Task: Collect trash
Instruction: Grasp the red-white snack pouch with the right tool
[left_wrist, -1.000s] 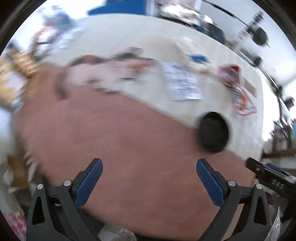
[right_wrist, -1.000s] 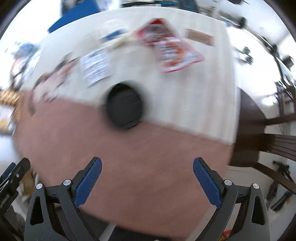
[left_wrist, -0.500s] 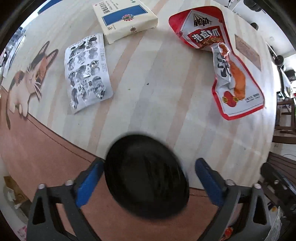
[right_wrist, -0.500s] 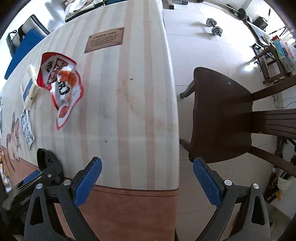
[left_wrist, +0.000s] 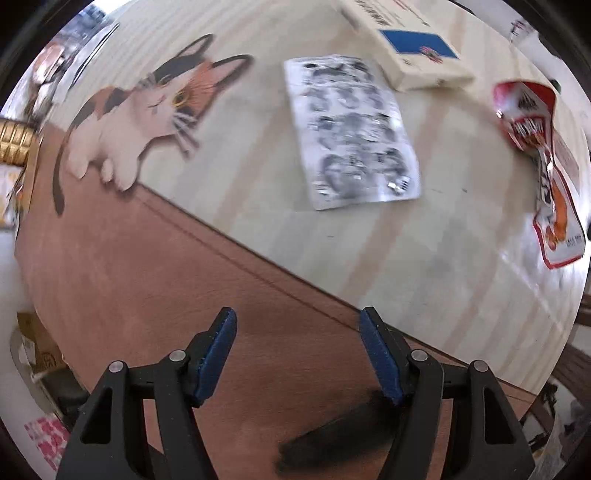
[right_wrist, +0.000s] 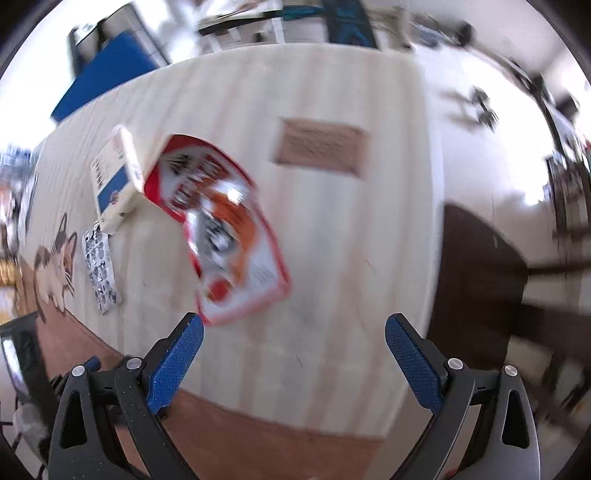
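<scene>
- Red snack wrapper (right_wrist: 229, 236) lies flat on table (right_wrist: 351, 258), just ahead of right gripper (right_wrist: 293, 354), toward its left finger; jaws spread, empty.
- Left gripper (left_wrist: 297, 350) spread, empty; foil blister sheet (left_wrist: 351, 129) ahead; blurred black object (left_wrist: 332, 435) below its fingers.

The table (left_wrist: 424, 258) wears a smooth mat with a faint sheen, printed in pale wood-look stripes and a matt reddish-brown band, and on it the blister sheet (left_wrist: 352, 133) shows crinkled silvery foil. The snack pouch (right_wrist: 229, 236) is glossy, creased plastic film that catches highlights; the box (left_wrist: 417, 48) looks like matt cardboard, though blur makes that uncertain. Both the left gripper (left_wrist: 297, 350) and right gripper (right_wrist: 293, 356) have matt black plastic arms, blue ribbed pads (right_wrist: 413, 360) and bright metal pins, and the chair (right_wrist: 480, 266) is dark, smooth wood.
</scene>
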